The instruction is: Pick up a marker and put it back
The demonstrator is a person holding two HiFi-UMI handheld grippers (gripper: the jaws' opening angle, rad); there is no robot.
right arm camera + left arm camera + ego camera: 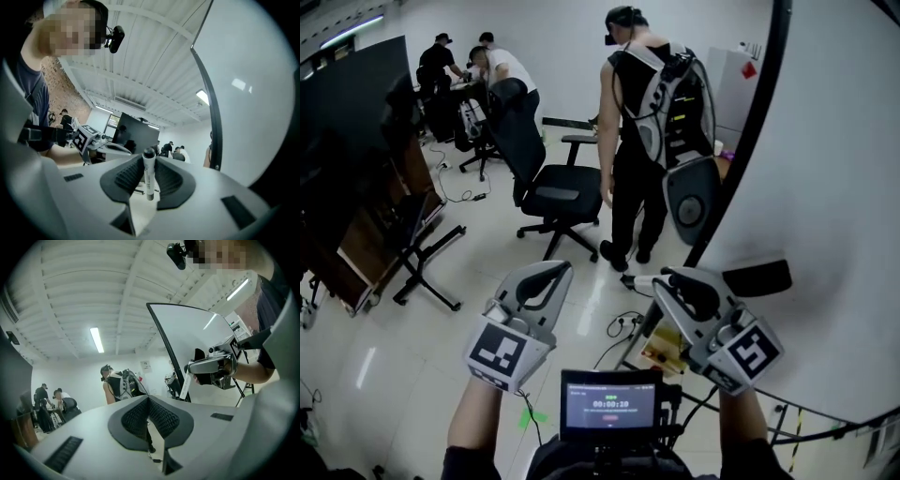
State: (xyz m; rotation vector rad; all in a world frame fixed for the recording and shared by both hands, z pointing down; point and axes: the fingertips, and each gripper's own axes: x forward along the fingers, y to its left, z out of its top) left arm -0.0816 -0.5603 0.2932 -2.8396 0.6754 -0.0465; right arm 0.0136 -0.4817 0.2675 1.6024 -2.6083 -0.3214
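In right claw (147,164), marker (149,180) clamped, long axis crosswise to jaws, upright in right gripper view. Empty left claw (149,403) pressed together (farther from marker). Just right of right claw, whiteboard (825,187) seen.

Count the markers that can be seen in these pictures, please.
1. The marker stands between the jaws of the right gripper, which are closed on it. The left gripper holds none. More markers may be out of view.
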